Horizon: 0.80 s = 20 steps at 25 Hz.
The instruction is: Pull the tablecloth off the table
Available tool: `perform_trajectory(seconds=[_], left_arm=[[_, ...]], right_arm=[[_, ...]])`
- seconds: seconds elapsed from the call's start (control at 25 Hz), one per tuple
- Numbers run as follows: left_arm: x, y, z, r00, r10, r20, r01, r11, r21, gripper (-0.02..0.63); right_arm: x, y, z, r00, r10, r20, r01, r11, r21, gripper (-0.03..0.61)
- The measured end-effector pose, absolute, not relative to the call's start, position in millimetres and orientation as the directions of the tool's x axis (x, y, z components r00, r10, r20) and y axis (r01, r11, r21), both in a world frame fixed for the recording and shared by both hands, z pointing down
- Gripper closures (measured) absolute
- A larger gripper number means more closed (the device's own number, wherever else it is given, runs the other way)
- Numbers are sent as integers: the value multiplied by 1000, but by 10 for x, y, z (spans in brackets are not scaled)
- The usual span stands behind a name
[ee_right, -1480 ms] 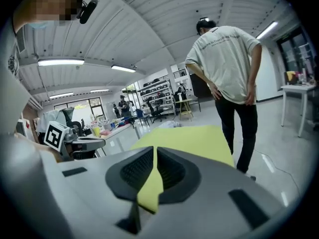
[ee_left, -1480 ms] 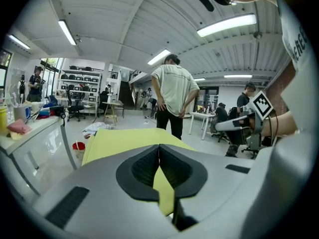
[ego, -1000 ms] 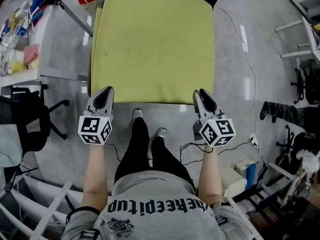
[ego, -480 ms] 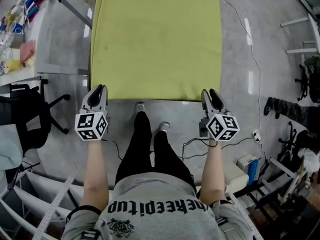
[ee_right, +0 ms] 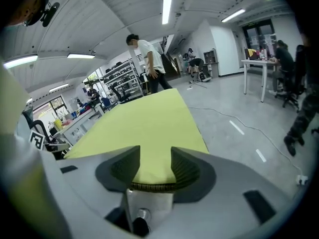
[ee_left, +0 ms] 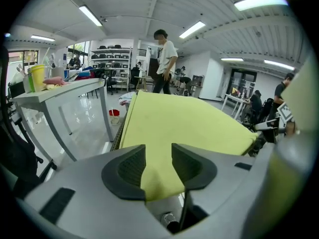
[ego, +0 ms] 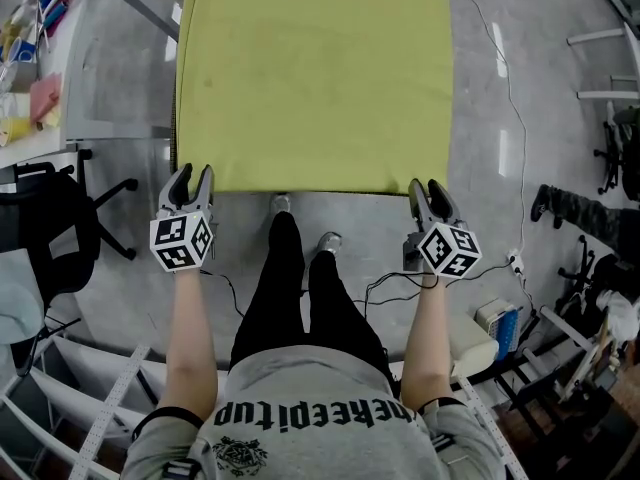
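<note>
The yellow-green tablecloth lies flat over the table, and its near edge runs between my two grippers. My left gripper is at the near left corner. Its jaws are opening, and the cloth's edge lies in the gap without being pressed by the pads. My right gripper is at the near right corner, jaws opening too. In its view the cloth and the dark table edge under it sit between the spread fingers, untouched.
A white desk with clutter stands to the left, with a black office chair nearer me. Cables trail over the grey floor on the right. A person stands beyond the table's far end.
Both grippers' jaws have spread apart, the left one from fully shut, and have let go of the cloth's near corners. The hands have drawn back slightly toward me.
</note>
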<state>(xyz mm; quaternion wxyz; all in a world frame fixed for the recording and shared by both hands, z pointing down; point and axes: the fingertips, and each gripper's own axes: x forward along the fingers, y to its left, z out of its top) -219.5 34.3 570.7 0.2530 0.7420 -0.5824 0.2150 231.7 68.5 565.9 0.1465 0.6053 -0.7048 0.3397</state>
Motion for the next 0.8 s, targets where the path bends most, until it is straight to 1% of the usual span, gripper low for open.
perform_trajectory(seconds=[0.16, 0.36, 0.56, 0.8], left_arm=[[-2274, 382, 5833, 206, -744, 635, -978, -171, 118, 418], [-2347, 419, 5905, 190, -742, 642, -982, -153, 113, 387], [-2330, 475, 5972, 191, -727, 660, -981, -159, 110, 379], [-2266, 500, 6092, 206, -701, 683, -978, -169, 122, 374]], right_arm=[[2433, 729, 5765, -190, -743, 642, -960, 3, -281, 374], [2601, 803, 5883, -130, -733, 667, -971, -42, -236, 365], [2755, 845, 5957, -82, -727, 682, -975, -84, -206, 338], [2735, 828, 6055, -75, -709, 702, -979, -81, -186, 333]])
